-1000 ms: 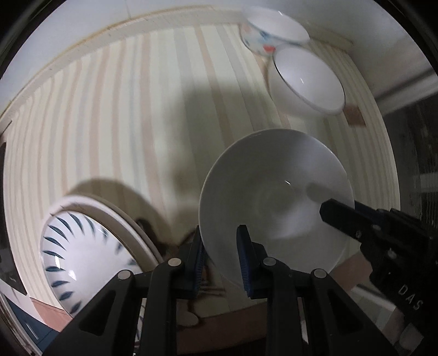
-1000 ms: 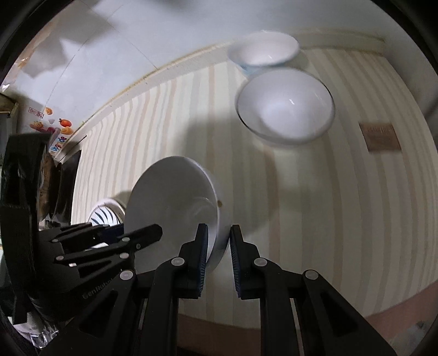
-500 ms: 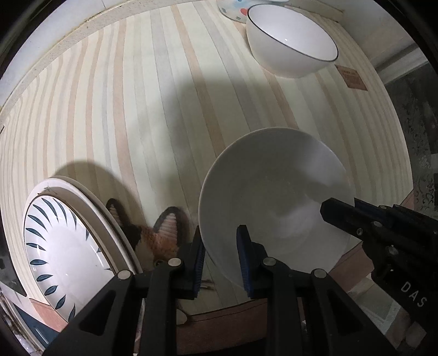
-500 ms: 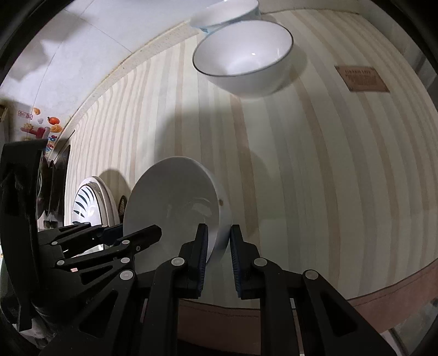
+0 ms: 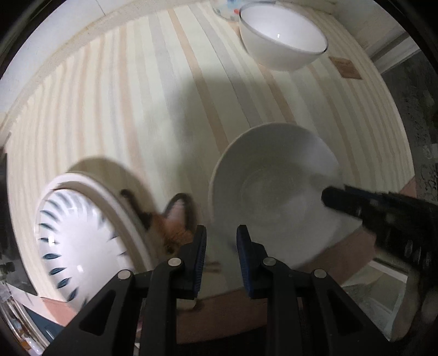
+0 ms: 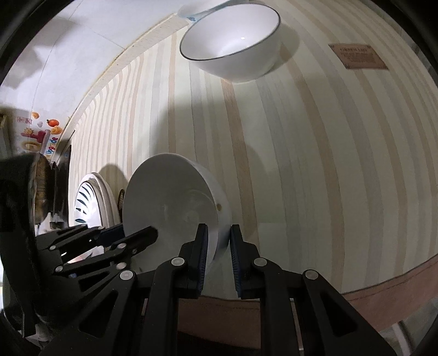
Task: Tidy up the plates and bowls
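A plain white bowl (image 5: pixel 273 186) (image 6: pixel 169 202) hangs tilted over the front part of the striped tablecloth, gripped from two sides. My left gripper (image 5: pixel 221 254) is shut on its near rim, seen from the side in the right wrist view (image 6: pixel 131 235). On the opposite rim my right gripper (image 6: pixel 219 246) is also shut, one pad inside and one outside; its fingertips (image 5: pixel 342 200) reach in from the right in the left wrist view. A dark-rimmed white bowl (image 5: pixel 282 41) (image 6: pixel 232 41) stands at the far side. A plate with blue leaf marks (image 5: pixel 76 241) (image 6: pixel 84 202) lies at the left.
A patterned bowl (image 5: pixel 224 6) (image 6: pixel 191 11) peeks out behind the dark-rimmed one. A brown label patch (image 5: pixel 345 67) (image 6: pixel 358 56) sits on the cloth at the right. An orange animal print (image 5: pixel 175 219) shows beside the plate. The brown table edge (image 6: pixel 383 298) runs along the front.
Both grippers moved together with the white bowl still gripped. The dark-rimmed bowl now looks closer and larger, and the leaf-marked plate has come further into both views.
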`<state>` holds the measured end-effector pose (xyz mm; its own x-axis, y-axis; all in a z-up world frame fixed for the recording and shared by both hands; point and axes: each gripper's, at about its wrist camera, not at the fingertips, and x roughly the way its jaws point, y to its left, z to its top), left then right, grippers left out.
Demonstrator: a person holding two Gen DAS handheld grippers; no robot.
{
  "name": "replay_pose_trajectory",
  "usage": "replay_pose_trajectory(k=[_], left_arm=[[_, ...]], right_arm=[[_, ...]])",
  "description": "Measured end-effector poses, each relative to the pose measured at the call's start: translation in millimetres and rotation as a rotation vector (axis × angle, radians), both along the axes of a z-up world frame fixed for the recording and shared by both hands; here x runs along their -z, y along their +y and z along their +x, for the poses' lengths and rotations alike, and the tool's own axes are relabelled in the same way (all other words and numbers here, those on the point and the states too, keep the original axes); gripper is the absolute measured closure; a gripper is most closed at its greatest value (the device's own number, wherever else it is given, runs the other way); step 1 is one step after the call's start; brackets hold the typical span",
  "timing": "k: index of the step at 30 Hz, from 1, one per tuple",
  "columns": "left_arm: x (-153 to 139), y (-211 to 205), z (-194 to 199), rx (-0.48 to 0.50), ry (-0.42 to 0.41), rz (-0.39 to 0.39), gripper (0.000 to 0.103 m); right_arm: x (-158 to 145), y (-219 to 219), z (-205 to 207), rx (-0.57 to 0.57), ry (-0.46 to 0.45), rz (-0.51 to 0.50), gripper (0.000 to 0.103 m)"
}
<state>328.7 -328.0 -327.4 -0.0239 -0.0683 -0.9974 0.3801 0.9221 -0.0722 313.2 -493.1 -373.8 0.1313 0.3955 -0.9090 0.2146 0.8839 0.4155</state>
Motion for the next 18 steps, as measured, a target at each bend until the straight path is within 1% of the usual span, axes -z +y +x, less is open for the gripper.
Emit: replay_pose_trajectory(k=[3,4,5,6,7,9,10,12,14,15,18], left_arm=[[-31.7,6.4,7.5,0.000,-0.043,-0.024,0.080],[-39.9,6.4,13.7,-0.007,-0.059,-0.033,0.078],[-49.4,4.8,26.8,-0.021,-0.086,-0.046,0.072],[-55.4,2.7,38.8,-0.029,-0.106,-0.061,0.069],[-58.2,-1.4,52.1,-0.033,-0.124,-0.072,0.067],[-52.9,-10.9,84.8,-0.067,-0.143,-0.090,0.066],[-49.8,-16.5,101.2,-0.087,-0.135,-0.112,0.066],[-37.8,-28.8,130.6,-0.124,-0.104,-0.152,0.066],[-24.7,-40.1,156.4,-0.146,-0.067,-0.178,0.066],[-18.2,-49.2,164.0,-0.148,-0.050,-0.193,0.066],[3.0,-64.1,177.2,-0.130,-0.009,-0.187,0.066]], right_arm=[[-13.0,-14.0,-3.8,0.033,-0.012,0.055,0.084],[-18.2,-19.5,-4.6,0.046,-0.019,0.063,0.084],[-24.4,-26.6,-3.8,0.064,-0.031,0.071,0.084],[-33.0,-37.3,-0.2,0.089,-0.051,0.081,0.080],[-38.6,-44.3,4.0,0.104,-0.065,0.087,0.076],[-48.5,-60.2,17.5,0.135,-0.113,0.088,0.059],[-51.2,-68.9,27.9,0.154,-0.136,0.072,0.057],[-48.4,-84.9,51.4,0.194,-0.164,0.053,0.056],[-39.0,-96.7,71.2,0.228,-0.160,0.059,0.056],[-31.9,-102.2,81.5,0.247,-0.156,0.065,0.056],[-14.7,-115.5,107.9,0.295,-0.132,0.088,0.056]])
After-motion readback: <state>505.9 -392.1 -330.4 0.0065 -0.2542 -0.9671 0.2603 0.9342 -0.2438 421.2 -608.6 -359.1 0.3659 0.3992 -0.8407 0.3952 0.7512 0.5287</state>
